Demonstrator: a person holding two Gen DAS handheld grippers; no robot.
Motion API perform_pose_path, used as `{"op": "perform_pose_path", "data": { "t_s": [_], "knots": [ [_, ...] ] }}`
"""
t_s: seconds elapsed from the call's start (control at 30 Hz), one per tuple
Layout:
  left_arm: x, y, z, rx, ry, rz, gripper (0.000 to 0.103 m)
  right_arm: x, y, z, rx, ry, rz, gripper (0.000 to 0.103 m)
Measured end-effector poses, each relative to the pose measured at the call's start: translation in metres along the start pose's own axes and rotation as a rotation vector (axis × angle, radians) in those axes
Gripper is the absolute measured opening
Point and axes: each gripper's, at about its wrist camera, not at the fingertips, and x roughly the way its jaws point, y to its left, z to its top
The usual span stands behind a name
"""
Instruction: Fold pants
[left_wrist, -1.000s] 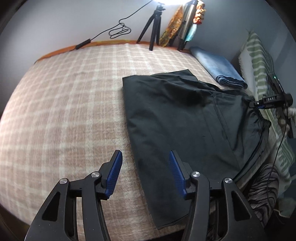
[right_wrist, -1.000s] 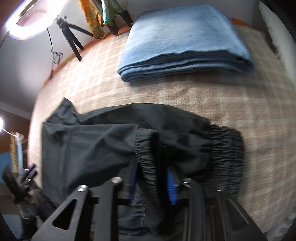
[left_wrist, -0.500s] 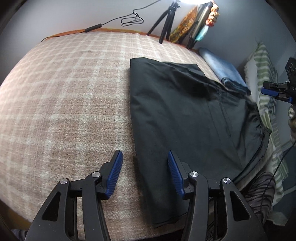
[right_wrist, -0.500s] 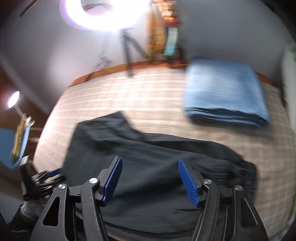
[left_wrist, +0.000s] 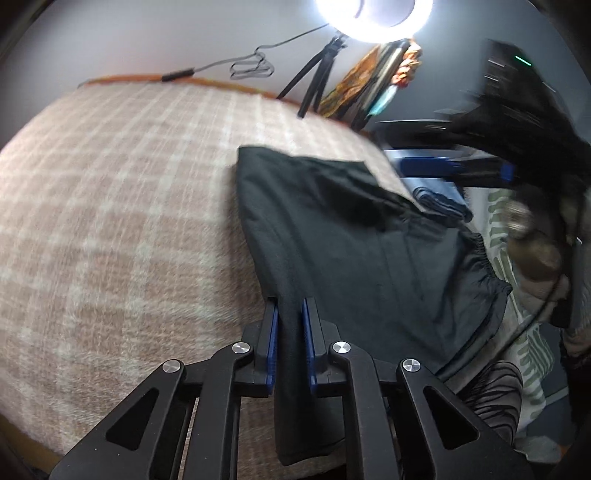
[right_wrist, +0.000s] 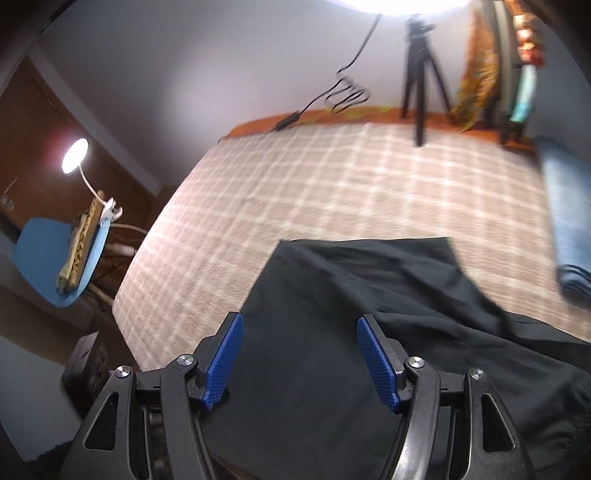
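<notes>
pinching the near hem edge at 6 o'clock, the left gripper (left_wrist: 290, 332) holds the limp, light black pants (left_wrist: 354, 251) lying on the bed (left_wrist: 110, 221), while the right gripper (right_wrist: 299, 365) hovers spread wide.

Wide checked blanket (left_wrist: 110, 206) is lying bare to the left of the black pants (left_wrist: 351, 251), giving open passage. Folded blue jeans (left_wrist: 439, 201) are crowding the pants' far right side, and a tripod (right_wrist: 421, 70) is standing at the far edge.
</notes>
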Motion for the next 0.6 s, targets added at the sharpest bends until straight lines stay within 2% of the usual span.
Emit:
{"op": "perform_pose_path", "data": {
  "t_s": [0.2,0.4,0.53,0.6],
  "knots": [
    [-0.001,-0.016,-0.001,0.036,-0.036,-0.017,0.010,0.053,0.031,0.016,-0.014,0.110,-0.036,0.067],
    [0.000,-0.027,-0.004,0.069,-0.050,-0.030,0.009,0.097,0.051,0.028,-0.039,0.203,-0.137,0.067],
    [0.004,-0.032,-0.005,0.081,-0.047,-0.030,0.009,0.117,0.065,0.029,-0.103,0.244,-0.220,0.066],
    [0.005,-0.033,-0.007,0.084,-0.045,-0.025,0.009,0.127,0.070,0.027,-0.122,0.273,-0.257,0.051]
  ]
}}
